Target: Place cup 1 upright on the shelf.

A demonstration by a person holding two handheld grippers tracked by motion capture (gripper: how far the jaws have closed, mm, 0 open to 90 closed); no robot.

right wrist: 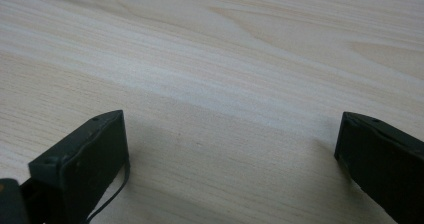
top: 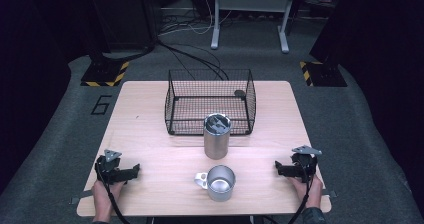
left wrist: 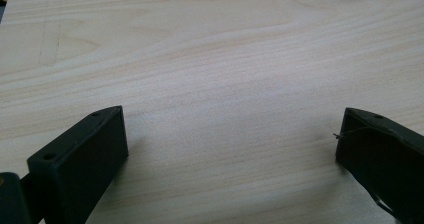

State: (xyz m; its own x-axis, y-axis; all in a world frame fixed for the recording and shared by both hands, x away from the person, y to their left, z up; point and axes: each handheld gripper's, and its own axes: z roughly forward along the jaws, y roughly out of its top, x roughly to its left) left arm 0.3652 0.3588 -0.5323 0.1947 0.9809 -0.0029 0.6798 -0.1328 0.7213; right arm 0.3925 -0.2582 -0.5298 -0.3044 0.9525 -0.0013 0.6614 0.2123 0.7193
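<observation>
A tall steel cylinder with a dark lid stands upright at the middle of the wooden table. In front of it sits a steel mug, its handle to the left. A black wire basket stands behind them. My left gripper rests at the table's front left, held by a hand, jaws wide apart. My right gripper rests at the front right, likewise open. In the left gripper view the left gripper has bare wood between its jaws. The right gripper in its own view also spans bare wood.
A small dark round object lies inside the basket at its far right. Cables run across the grey floor behind the table. Yellow-black striped bases stand at the far left and far right. Open tabletop lies between each gripper and the mug.
</observation>
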